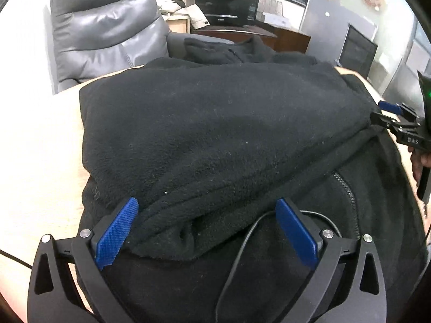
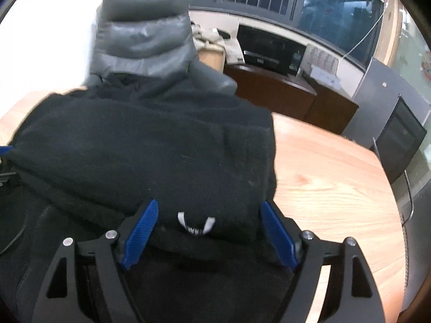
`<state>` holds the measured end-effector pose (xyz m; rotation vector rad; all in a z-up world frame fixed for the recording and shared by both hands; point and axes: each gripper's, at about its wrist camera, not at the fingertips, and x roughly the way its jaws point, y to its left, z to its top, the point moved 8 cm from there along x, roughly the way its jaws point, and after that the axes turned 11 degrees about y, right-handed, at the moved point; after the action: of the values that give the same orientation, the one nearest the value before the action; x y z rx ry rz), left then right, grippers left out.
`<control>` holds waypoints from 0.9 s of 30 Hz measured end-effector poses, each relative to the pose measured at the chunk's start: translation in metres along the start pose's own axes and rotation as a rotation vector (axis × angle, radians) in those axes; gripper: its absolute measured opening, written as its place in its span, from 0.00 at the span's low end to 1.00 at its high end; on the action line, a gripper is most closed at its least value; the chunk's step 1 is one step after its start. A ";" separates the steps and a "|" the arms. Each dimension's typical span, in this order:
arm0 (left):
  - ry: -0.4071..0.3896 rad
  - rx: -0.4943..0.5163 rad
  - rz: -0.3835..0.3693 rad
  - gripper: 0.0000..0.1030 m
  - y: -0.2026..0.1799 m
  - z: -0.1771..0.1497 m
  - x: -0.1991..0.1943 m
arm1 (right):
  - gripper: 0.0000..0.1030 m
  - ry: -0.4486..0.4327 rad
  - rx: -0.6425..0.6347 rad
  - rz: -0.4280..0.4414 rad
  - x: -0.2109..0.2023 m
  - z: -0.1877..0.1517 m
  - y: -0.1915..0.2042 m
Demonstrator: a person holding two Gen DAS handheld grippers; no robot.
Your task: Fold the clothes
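A black fleece jacket (image 1: 215, 123) lies folded over on a light wooden table (image 1: 40, 161). Its folded near edge runs between my left gripper's (image 1: 207, 207) blue pads (image 1: 118, 228), which stand wide open around it. A zipper (image 1: 350, 196) shows at the right. In the right wrist view the same jacket (image 2: 150, 150) fills the middle. My right gripper (image 2: 208, 210) is open, its blue pads (image 2: 142, 231) either side of a small white logo (image 2: 195, 226). The right gripper also shows in the left wrist view (image 1: 390, 115) at the jacket's right edge.
A grey leather chair (image 1: 107, 29) stands behind the table. A black cable (image 1: 242, 245) lies across the fleece by my left gripper. A dark cabinet (image 2: 282, 94) with a monitor stands at the back. Bare wooden table (image 2: 336, 183) lies right of the jacket.
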<state>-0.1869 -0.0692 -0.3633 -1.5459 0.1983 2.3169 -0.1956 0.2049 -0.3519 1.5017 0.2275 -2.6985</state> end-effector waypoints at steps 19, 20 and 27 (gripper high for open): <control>0.101 -0.353 0.067 1.00 0.073 -0.182 -0.220 | 0.80 0.043 0.117 -0.001 -0.204 -0.113 -0.109; 0.126 -0.364 0.101 1.00 0.080 -0.199 -0.227 | 0.80 0.051 0.118 -0.023 -0.216 -0.123 -0.124; 0.257 -0.380 0.264 1.00 0.100 -0.301 -0.258 | 0.80 0.191 -0.005 -0.093 -0.239 -0.202 -0.193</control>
<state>0.1270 -0.3071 -0.2534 -2.1217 0.0230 2.4510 0.0794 0.4183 -0.2340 1.7928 0.3185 -2.6191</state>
